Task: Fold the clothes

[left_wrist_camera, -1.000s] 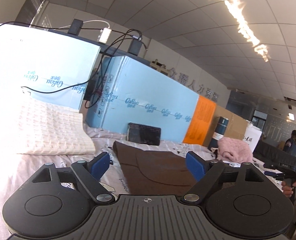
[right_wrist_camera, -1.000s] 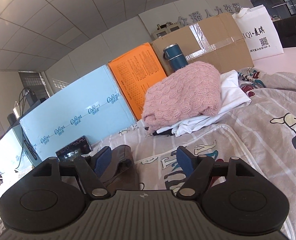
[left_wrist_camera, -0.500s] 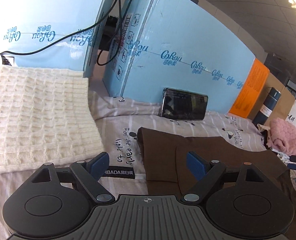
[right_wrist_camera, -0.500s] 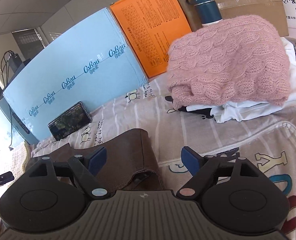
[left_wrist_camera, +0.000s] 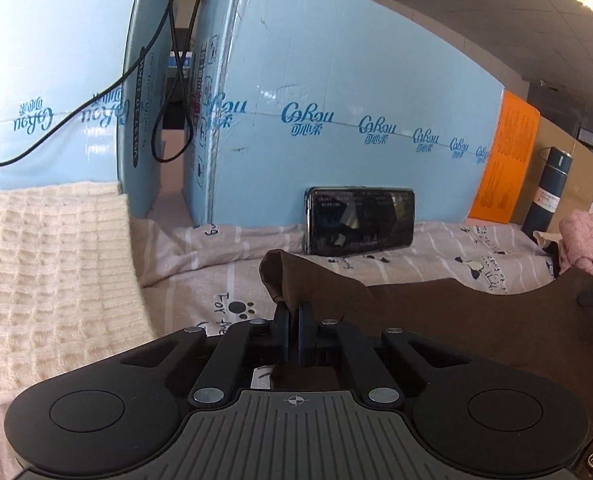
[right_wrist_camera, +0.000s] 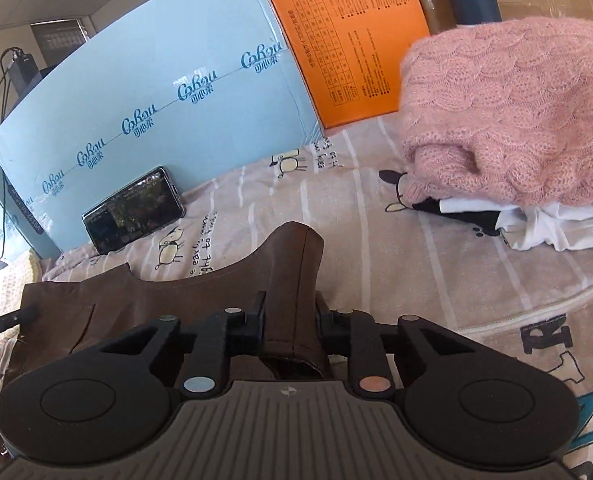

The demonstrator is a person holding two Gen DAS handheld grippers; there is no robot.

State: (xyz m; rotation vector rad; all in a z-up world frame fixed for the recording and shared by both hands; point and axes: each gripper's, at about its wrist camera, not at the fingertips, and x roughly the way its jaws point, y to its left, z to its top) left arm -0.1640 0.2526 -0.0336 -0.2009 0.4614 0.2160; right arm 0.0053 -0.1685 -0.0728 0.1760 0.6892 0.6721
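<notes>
A brown garment (left_wrist_camera: 436, 320) lies flat on the printed bedsheet (left_wrist_camera: 224, 272). My left gripper (left_wrist_camera: 292, 312) is shut on its far left corner, which rises in a small peak above the pads. In the right wrist view the same brown garment (right_wrist_camera: 136, 304) has a folded strap-like corner running between the jaws of my right gripper (right_wrist_camera: 290, 316). Those jaws are closing, and the pads press the fabric from both sides. The two gripped corners sit at opposite ends of the garment's far edge.
A cream knit blanket (left_wrist_camera: 48, 280) lies to the left. A phone (left_wrist_camera: 360, 220) leans on the blue boxes (left_wrist_camera: 336, 100) behind. At the right a pink sweater (right_wrist_camera: 516, 100) tops white clothes (right_wrist_camera: 556, 224), beside an orange box (right_wrist_camera: 344, 40) and a blue flask (left_wrist_camera: 548, 192).
Both grippers tipped down and moved in over the brown garment. Their jaws, wide apart in the earlier frames, have closed on its far corners.
</notes>
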